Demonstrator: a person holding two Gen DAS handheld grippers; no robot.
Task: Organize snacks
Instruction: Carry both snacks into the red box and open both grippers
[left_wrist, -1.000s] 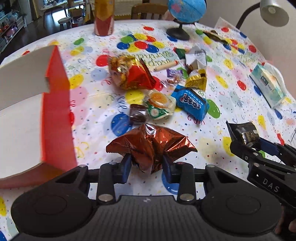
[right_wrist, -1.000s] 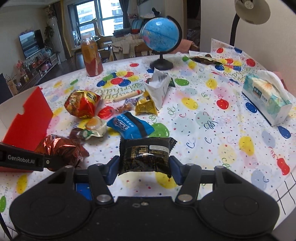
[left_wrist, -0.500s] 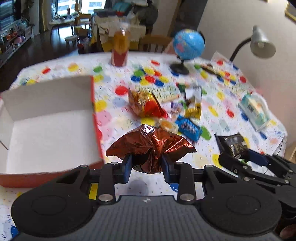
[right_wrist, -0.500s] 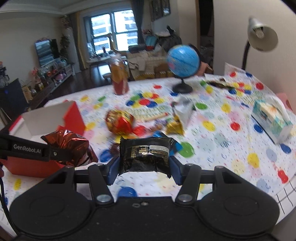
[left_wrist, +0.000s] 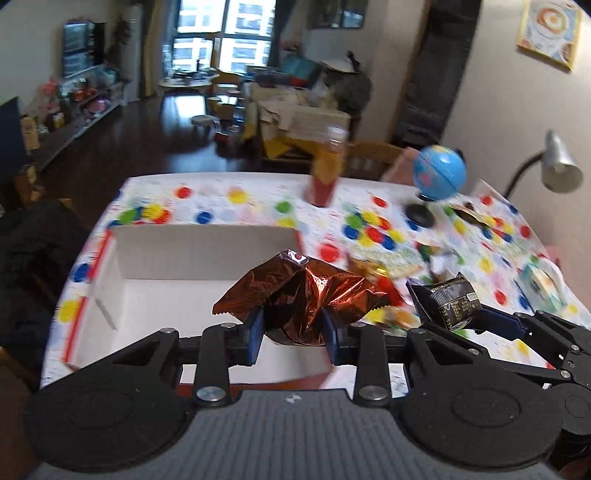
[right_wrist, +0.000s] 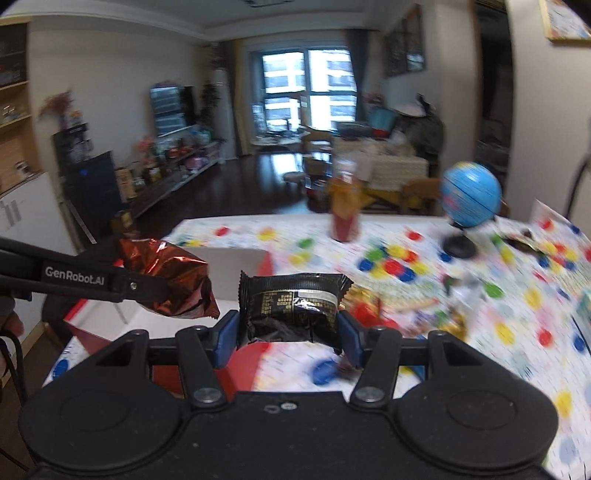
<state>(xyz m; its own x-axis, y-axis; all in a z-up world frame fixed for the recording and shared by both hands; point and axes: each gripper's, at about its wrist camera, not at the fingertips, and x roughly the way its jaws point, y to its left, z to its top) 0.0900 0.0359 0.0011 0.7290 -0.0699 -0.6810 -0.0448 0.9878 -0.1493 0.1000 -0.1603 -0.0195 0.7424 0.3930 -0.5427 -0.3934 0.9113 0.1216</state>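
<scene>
Left gripper (left_wrist: 292, 334) clamped a crinkled copper-foil snack packet (left_wrist: 301, 295), held above the open white-and-red box (left_wrist: 177, 295) at the table's near-left corner. Right gripper (right_wrist: 288, 334) clamped a black snack packet (right_wrist: 291, 299), just beside. Loose snacks (right_wrist: 443, 306) lay mid-table; bottle (right_wrist: 345, 206) and globe (right_wrist: 469, 199) stood along the far edge.

Black left gripper (left_wrist: 292, 334) has blue pads (left_wrist: 255, 334), silver screws.

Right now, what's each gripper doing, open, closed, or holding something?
Left gripper: closed on the copper foil snack packet.
Right gripper: closed on the black snack packet.
</scene>
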